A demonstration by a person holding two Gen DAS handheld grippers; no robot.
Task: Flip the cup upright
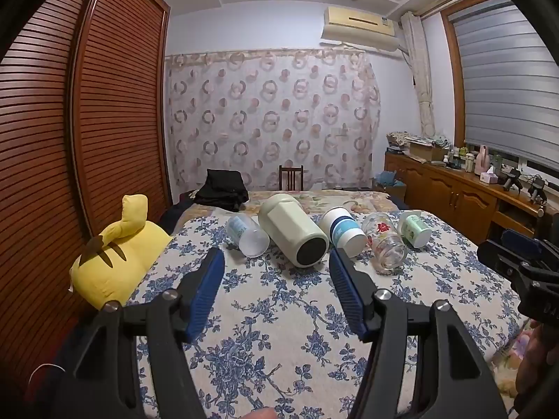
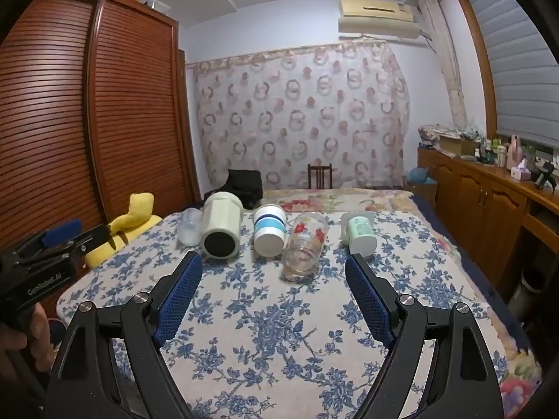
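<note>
Cups lie in a row on the blue-flowered white bedspread (image 1: 279, 314), all on their sides, long axes running roughly away from the cameras with bases toward them. Ahead of the left claw (image 1: 277, 258), fingers spread and empty, lies a large cream plastic cup with a dark round base (image 1: 291, 232), its mouth pointing away; a frosted translucent plastic cup (image 1: 246, 235) lies just left of it. Ahead of the right claw (image 2: 274, 262), also spread and empty, a clear glass tumbler with red flowers (image 2: 305, 244) lies between a white cup with blue bands (image 2: 269, 230) and a pale green mug (image 2: 360, 234) further right.
</note>
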